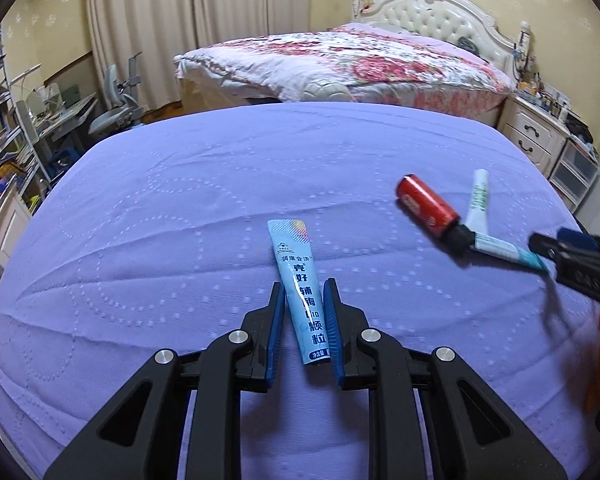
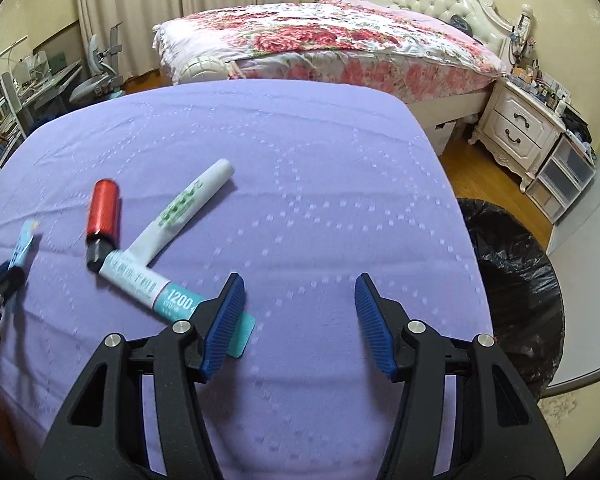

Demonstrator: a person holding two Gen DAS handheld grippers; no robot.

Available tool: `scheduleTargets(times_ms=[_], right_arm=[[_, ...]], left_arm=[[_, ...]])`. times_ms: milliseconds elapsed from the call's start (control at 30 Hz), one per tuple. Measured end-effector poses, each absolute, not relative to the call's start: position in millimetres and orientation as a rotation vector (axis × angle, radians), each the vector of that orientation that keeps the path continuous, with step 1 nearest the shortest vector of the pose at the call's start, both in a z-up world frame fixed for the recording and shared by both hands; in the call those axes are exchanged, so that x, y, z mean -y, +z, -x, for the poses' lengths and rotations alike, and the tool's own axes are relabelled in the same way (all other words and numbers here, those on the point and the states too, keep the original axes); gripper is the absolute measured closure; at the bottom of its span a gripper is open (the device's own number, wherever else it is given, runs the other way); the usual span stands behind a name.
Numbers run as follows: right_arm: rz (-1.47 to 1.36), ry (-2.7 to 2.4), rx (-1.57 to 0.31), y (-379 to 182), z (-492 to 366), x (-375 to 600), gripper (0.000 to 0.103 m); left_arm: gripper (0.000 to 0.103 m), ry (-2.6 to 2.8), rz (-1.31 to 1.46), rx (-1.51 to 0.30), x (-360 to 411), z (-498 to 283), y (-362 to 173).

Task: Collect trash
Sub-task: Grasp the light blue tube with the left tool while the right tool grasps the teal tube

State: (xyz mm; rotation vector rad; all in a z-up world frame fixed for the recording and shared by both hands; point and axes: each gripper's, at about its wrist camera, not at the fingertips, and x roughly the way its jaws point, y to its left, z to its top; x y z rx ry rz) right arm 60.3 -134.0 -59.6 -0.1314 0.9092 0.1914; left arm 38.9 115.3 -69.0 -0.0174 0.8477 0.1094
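Observation:
My left gripper (image 1: 303, 286) is shut on a light blue sachet (image 1: 300, 288) with printed characters, which sticks out forward over the purple bedspread (image 1: 220, 184). To its right lie a red bottle (image 1: 426, 208) with a black cap, a white tube (image 1: 479, 196) and a white-and-teal packet (image 1: 504, 250). My right gripper (image 2: 300, 284) stands open over bare cloth with nothing between its pads. Its left finger (image 2: 224, 320) covers the teal end of the packet (image 2: 140, 280). The red bottle (image 2: 104, 212) and the white tube (image 2: 188, 204) lie left of it.
A bin lined with a black bag (image 2: 512, 280) stands on the floor by the purple bed's right edge. Behind are a bed with a floral quilt (image 2: 340, 44), a white nightstand (image 2: 520, 128), and a desk and chair (image 1: 112, 108) at the left.

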Motion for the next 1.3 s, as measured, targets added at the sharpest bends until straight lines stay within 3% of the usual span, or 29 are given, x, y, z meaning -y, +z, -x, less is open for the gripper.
scheduleTargets(times_ms=[233,667,867,1000,1300], right_arm=[[0.148,0.249,-0.922,-60,-24,127,0.042],[0.138,0.347,-0.861,-44,-9,103,0.043],[0.178,0.385,-0.892,-57,-10,83,0.057],[0.196,0.378,-0.88,-58,-5,83,0.083],[0.147,0.375,-0.87,-56,1,96,0.084]], left_arm=[[0.082,0.131,0.029,-0.847,-128,-36,-69],[0.082,0.146,0.037,-0.839,-135,-31,-68],[0.082,0.147,0.05,-0.84,-139,-32,-69],[0.082,0.145,0.052,-0.838,-139,-32,-68],[0.082,0.137,0.039,-0.816,-131,-29,-67]])
